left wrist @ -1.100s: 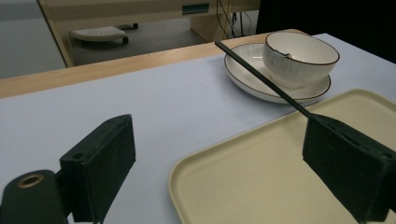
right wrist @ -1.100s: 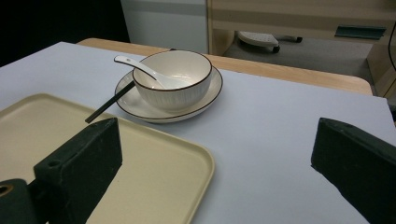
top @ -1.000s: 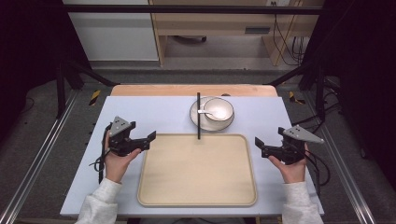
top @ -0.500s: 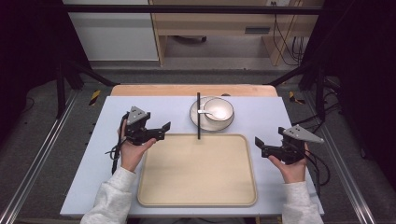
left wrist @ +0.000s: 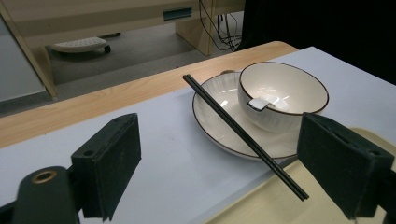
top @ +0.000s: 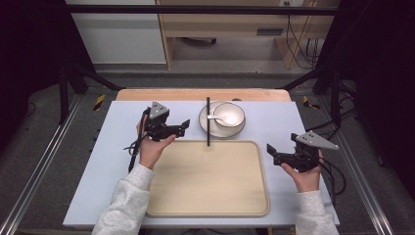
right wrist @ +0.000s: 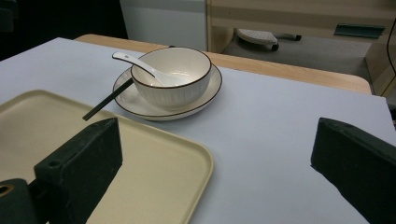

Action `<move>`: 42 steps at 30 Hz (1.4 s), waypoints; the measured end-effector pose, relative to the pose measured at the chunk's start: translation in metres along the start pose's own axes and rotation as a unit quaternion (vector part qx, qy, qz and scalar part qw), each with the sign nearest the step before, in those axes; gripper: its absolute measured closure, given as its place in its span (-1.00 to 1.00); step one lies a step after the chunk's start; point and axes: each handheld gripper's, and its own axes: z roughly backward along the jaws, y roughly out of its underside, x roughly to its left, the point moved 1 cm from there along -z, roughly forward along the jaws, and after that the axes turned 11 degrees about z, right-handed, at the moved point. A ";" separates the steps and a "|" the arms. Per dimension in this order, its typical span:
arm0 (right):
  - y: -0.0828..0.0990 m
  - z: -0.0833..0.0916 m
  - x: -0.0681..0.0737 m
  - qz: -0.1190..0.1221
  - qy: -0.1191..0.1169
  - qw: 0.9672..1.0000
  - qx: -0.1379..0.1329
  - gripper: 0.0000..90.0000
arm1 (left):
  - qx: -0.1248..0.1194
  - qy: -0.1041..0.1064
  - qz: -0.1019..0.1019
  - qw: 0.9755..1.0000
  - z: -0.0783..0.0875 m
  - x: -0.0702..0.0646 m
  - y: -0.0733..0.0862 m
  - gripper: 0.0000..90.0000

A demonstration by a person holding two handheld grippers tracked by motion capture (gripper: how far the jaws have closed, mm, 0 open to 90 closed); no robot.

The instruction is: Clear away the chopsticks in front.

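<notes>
Your left hand-held gripper [top: 177,128], jaws spread, hovers left of the chopsticks [top: 208,121], which bridge plate [top: 222,131] rim and tray [top: 208,196] edge. Clip them off-centre and they may roll off. Right hand-held gripper [top: 275,155]: spread, empty.

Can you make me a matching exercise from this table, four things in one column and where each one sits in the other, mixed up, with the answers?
Things:
1. spoon
2. bowl
3. chopsticks
4. left gripper

Places:
A. on the plate
B. inside the bowl
C. open, held over the table left of the plate
D. lying across the plate's left side, near tips over the tray edge

Pairs: 1-B, 2-A, 3-D, 4-C
</notes>
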 end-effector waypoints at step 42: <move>0.002 -0.004 0.000 0.001 -0.005 1.000 0.006 -0.94 | 0.107 -0.013 -0.052 0.993 -0.097 -0.023 0.022 -0.45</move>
